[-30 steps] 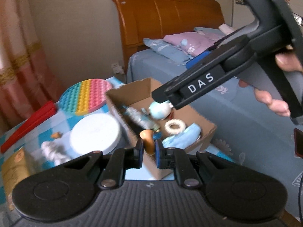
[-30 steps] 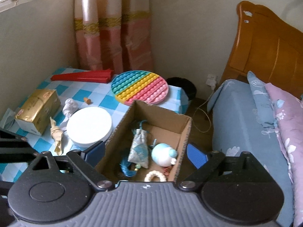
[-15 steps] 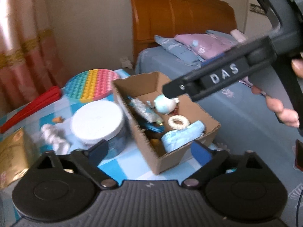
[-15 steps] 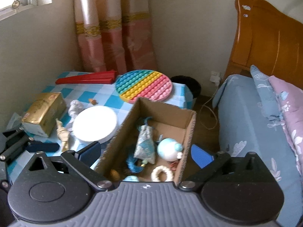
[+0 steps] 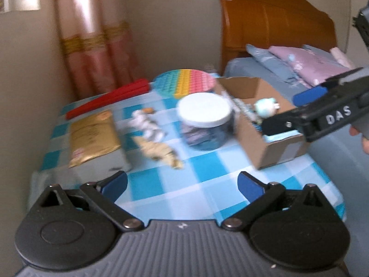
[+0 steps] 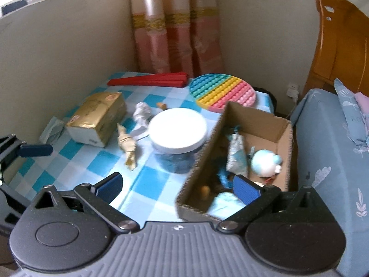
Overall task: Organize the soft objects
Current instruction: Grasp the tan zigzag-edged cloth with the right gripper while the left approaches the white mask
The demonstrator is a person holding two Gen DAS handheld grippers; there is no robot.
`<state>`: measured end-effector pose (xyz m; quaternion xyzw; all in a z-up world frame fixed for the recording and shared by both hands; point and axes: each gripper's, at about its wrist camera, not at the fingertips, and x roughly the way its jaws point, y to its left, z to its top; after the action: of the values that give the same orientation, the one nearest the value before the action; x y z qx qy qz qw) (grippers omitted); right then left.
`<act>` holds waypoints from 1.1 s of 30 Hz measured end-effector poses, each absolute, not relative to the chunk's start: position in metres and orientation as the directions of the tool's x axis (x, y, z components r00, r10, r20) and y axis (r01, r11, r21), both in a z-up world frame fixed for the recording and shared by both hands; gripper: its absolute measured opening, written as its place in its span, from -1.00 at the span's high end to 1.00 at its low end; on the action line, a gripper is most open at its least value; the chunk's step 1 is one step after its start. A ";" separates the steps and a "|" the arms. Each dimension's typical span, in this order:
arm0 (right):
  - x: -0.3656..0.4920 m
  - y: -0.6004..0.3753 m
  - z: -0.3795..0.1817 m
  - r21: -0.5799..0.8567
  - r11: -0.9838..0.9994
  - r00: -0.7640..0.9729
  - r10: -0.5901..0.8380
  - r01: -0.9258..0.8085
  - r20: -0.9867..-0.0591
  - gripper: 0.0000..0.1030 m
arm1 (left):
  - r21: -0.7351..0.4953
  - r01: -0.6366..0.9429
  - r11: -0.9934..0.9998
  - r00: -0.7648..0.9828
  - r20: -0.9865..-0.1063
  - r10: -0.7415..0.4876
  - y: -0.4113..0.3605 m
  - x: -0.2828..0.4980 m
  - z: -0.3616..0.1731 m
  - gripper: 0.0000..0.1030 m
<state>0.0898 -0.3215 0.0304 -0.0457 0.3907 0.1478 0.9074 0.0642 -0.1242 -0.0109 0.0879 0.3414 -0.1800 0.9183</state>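
A cardboard box (image 6: 280, 127) (image 5: 274, 149) stands at the table's right edge and holds several soft toys, among them a pale blue plush (image 6: 265, 162) (image 5: 266, 108). A white soft toy (image 6: 141, 112) (image 5: 147, 124) and a beige soft toy (image 6: 128, 144) (image 5: 159, 150) lie on the blue checked tablecloth (image 5: 207, 180). My left gripper (image 5: 182, 184) is open and empty, low over the table's near side. My right gripper (image 6: 176, 185) is open and empty, above the box's near corner.
A white-lidded jar (image 6: 177, 133) (image 5: 205, 117) stands beside the box. A gold tissue box (image 6: 99, 115), a red folded fan (image 6: 147, 82) and a rainbow pop mat (image 6: 222, 92) lie further back. A bed (image 6: 334, 152) borders the table on the right.
My left gripper opened, dropped a brown soft item into the box, then swung left and back over the table. My right gripper pulled back slightly.
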 end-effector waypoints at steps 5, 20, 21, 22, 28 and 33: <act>0.076 -0.292 0.031 0.009 0.934 0.650 0.255 -0.357 -0.715 -1.00 | 0.050 0.319 0.946 0.729 -0.651 -0.211 -0.092 0.056 -0.016 -0.98; 0.080 -0.211 0.004 -0.005 0.876 0.596 0.323 -0.482 -0.735 -1.00 | 0.019 0.114 0.993 0.734 -0.675 -0.071 -0.010 0.065 -0.050 -0.99; 0.082 -0.208 0.002 0.000 0.873 0.591 0.329 -0.487 -0.736 -1.00 | 0.020 0.102 0.995 0.734 -0.676 -0.062 -0.006 0.066 -0.052 -0.99; 0.084 -0.204 0.000 0.006 0.871 0.588 0.336 -0.491 -0.736 -1.00 | 0.025 0.089 0.996 0.734 -0.677 -0.049 -0.002 0.068 -0.055 -0.99; 0.102 -0.189 -0.013 0.012 0.864 0.573 0.344 -0.503 -0.744 -1.00 | 0.023 0.036 0.999 0.727 -0.687 -0.011 0.018 0.077 -0.067 -0.99; 0.117 -0.181 -0.025 -0.033 0.856 0.591 0.328 -0.516 -0.737 -0.98 | 0.032 -0.006 0.999 0.718 -0.695 0.027 0.027 0.085 -0.076 -0.99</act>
<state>0.1173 -0.1806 -0.0253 -0.1223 0.3840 0.2386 0.8836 0.0853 0.0270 -0.0759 0.0135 0.3752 0.0088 0.9268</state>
